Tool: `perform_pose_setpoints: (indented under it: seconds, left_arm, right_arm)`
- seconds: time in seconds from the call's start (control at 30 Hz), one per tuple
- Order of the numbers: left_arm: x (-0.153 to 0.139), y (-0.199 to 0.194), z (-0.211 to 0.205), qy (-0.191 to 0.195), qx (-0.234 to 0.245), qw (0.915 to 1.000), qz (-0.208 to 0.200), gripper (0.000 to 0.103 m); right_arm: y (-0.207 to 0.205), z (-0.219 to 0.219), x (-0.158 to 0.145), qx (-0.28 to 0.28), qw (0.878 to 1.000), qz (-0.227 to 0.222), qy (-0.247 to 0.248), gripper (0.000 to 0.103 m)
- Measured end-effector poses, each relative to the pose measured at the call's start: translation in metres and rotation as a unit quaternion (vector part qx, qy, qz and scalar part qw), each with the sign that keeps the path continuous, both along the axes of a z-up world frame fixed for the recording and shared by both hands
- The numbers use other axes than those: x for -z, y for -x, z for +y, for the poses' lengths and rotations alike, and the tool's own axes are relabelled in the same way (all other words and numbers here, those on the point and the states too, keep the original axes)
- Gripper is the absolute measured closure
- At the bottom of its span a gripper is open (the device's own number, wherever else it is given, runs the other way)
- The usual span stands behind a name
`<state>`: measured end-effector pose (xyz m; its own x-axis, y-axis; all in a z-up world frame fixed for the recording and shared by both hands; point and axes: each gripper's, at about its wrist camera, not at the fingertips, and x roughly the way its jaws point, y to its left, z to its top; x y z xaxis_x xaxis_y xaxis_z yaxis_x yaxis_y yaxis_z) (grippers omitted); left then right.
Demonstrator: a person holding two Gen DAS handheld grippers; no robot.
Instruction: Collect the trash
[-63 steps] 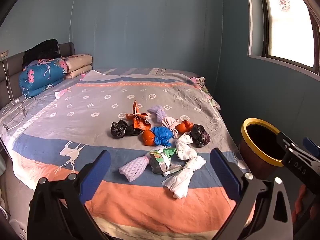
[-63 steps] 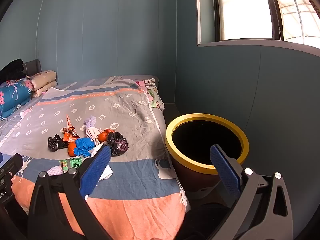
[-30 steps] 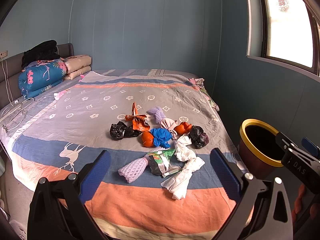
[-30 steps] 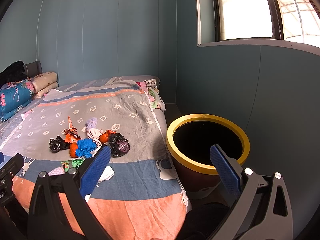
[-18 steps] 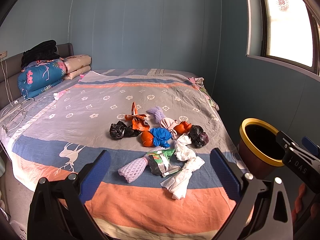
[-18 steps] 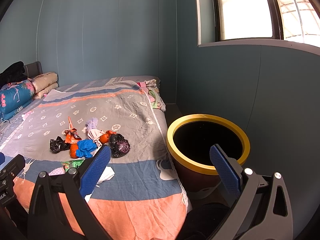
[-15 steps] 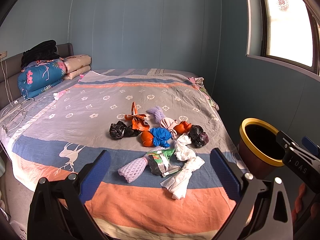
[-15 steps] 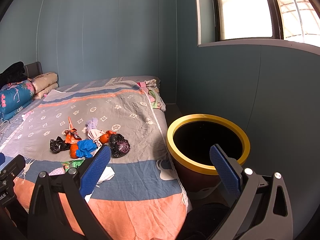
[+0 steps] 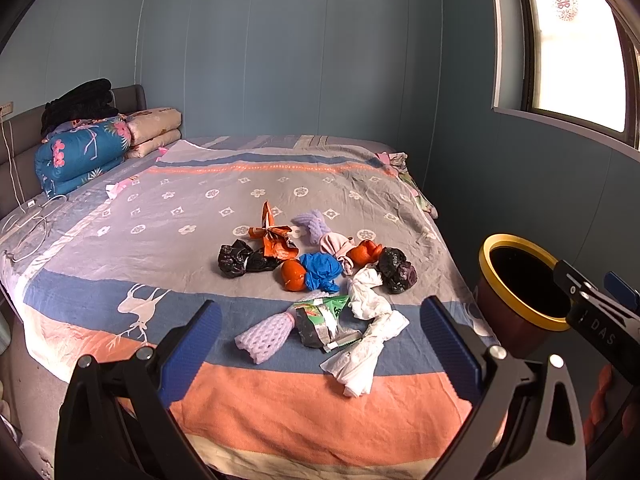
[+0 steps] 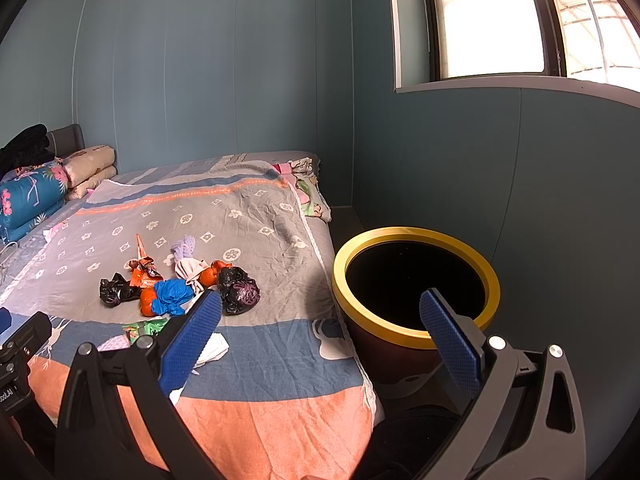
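Several pieces of trash lie in a cluster on the bed: a white crumpled bag (image 9: 366, 336), a green wrapper (image 9: 322, 320), a purple foam net (image 9: 266, 334), a blue bag (image 9: 322, 270), black bags (image 9: 394, 270) and an orange wrapper (image 9: 274, 236). The cluster also shows in the right wrist view (image 10: 176, 294). A brown bin with a yellow rim (image 10: 416, 284) stands on the floor right of the bed, also in the left wrist view (image 9: 520, 288). My left gripper (image 9: 318, 320) is open and empty, short of the trash. My right gripper (image 10: 320, 316) is open and empty, near the bin.
The bed (image 9: 120, 240) has a grey, blue and orange patterned cover. Folded quilts and pillows (image 9: 80, 152) are stacked at its head. White cables (image 9: 28, 220) lie at the left edge. Blue walls and a window (image 10: 500, 20) close the right side.
Both views have shifted only slightly; the scene sits marginally lower and nearer than two seconds ago. Both grippers stay open and empty. No trash has moved.
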<state>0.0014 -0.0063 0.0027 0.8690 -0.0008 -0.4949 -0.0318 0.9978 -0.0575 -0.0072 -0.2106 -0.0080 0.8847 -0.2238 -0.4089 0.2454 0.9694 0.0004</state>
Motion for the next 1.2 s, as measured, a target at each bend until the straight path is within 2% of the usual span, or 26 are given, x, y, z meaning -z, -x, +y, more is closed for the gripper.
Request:
perform_pose_setpoints:
  seconds: [1.2]
  left_arm:
    - [0.0082,0.0002,0.0042,0.003,0.002,0.9999,0.011,0.007]
  right_arm:
    - [0.0002,-0.0014,0.0046,-0.001,1.0,0.001,-0.006,0.007]
